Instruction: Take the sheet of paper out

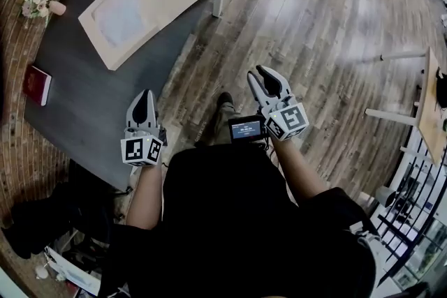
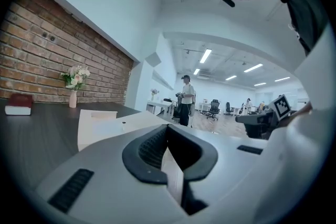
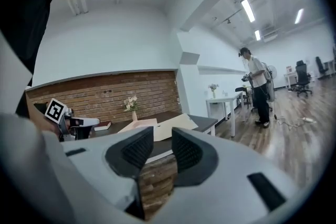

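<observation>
A large beige envelope (image 1: 150, 0) lies flap-open on the far part of the dark table (image 1: 84, 108). A pale sheet of paper (image 1: 120, 21) shows at its mouth. My left gripper (image 1: 143, 95) hovers by the table's near edge, well short of the envelope, shut with nothing in it. Over the wooden floor to the right of the table, my right gripper (image 1: 267, 75) is held slightly open and empty. The left gripper view looks low across the table at the envelope (image 2: 105, 120) past the closed left gripper (image 2: 168, 131). In the right gripper view the envelope (image 3: 163, 128) lies beyond the right gripper (image 3: 161, 139).
A red book (image 1: 36, 84) and a small vase of flowers (image 1: 38, 0) sit near the brick wall on the table's left side. A light wooden table (image 1: 429, 108) stands at far right. A person (image 3: 257, 86) stands further off in the room.
</observation>
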The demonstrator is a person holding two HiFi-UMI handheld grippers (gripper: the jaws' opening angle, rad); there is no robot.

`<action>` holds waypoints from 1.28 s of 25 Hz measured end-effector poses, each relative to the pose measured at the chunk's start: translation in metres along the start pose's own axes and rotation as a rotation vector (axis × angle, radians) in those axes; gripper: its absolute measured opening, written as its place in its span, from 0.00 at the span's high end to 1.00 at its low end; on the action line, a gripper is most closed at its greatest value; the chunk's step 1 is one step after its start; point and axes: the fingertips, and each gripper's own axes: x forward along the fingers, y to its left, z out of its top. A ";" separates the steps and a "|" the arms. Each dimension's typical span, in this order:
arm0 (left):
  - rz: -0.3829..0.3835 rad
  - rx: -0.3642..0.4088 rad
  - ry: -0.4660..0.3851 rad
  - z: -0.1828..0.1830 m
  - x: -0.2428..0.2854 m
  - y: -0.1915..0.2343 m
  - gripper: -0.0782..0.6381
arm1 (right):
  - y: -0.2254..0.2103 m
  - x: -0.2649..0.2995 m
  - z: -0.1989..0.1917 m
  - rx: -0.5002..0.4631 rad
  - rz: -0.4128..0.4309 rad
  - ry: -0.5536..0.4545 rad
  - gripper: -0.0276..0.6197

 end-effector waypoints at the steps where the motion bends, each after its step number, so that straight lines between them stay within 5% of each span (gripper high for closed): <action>1: 0.010 0.006 0.002 0.004 0.011 -0.004 0.90 | -0.012 0.008 0.003 -0.008 0.019 0.007 0.78; 7: 0.081 0.031 0.008 0.018 0.064 -0.014 0.90 | -0.076 0.047 0.000 0.031 0.077 0.041 0.78; 15: 0.156 0.003 0.014 0.026 0.103 -0.014 0.90 | -0.108 0.100 0.008 0.044 0.178 0.063 0.78; 23: 0.210 0.013 0.006 0.022 0.128 0.016 0.90 | -0.105 0.157 0.014 0.039 0.255 0.071 0.78; 32: 0.322 -0.062 -0.071 0.041 0.155 0.088 0.90 | -0.082 0.250 0.032 -0.020 0.372 0.126 0.79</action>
